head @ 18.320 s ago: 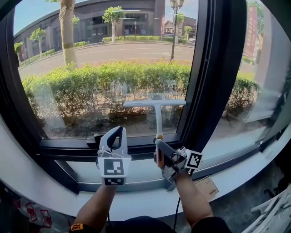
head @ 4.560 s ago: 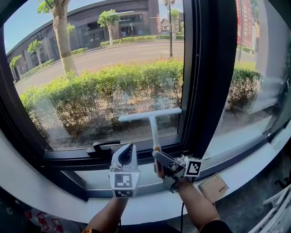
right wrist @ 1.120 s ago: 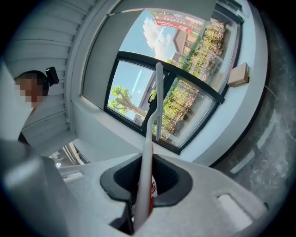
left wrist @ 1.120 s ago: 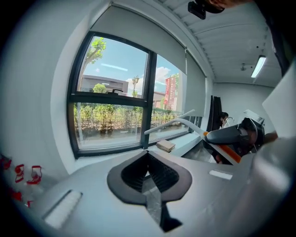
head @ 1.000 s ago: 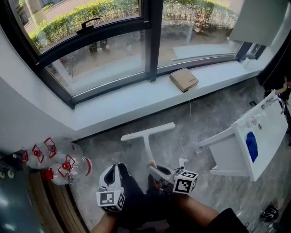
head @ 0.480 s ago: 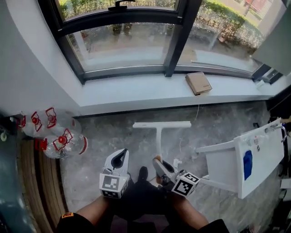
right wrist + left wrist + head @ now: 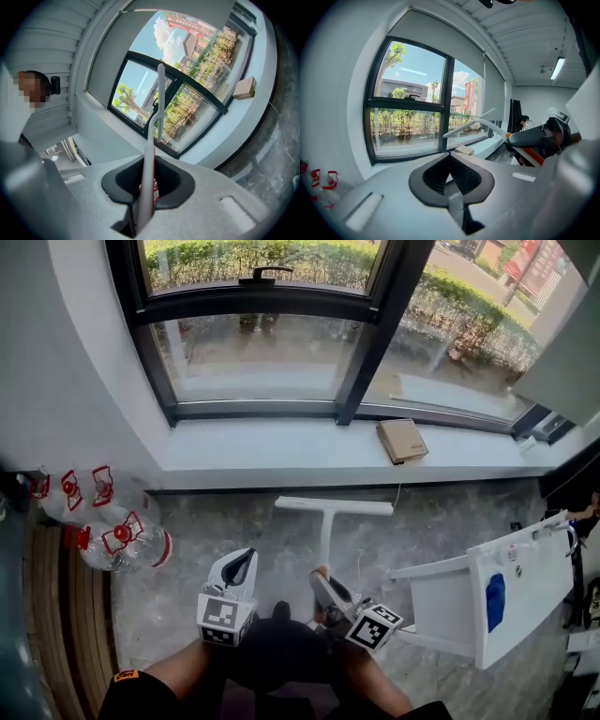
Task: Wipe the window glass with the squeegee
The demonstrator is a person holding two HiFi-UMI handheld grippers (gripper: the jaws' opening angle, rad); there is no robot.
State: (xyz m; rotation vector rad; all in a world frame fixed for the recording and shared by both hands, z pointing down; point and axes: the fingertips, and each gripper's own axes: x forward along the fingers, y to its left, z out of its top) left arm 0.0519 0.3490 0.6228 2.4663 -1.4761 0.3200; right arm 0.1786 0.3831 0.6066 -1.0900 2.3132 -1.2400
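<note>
Squeegee (image 7: 149, 164) shaft runs straight through the right gripper (image 7: 325, 585), whose jaws are clamped on its lower end, close to the orange butt. The right gripper view shows the white shaft pinched between the dark pads and rising away to the crossbar. The left gripper (image 7: 451, 177) hangs just beside it, jaws closed together with nothing between them.

Outward from the grip, the blade lies level over the grey floor (image 7: 216, 521), well apart from the window glass (image 7: 253, 357) and short of the sill (image 7: 281, 454), so no wiping is under way. A cardboard box (image 7: 401, 440) lies on the sill to the right, water bottles (image 7: 112, 538) lie on the floor to the left, and a white piece of furniture (image 7: 497, 587) stands near on the right.

The hold is far from the blade, so I judge the long shaft could twist in the jaws once pressed against the glass, leaving streaks. A careless swing upward could also clip the furniture or knock the box.
</note>
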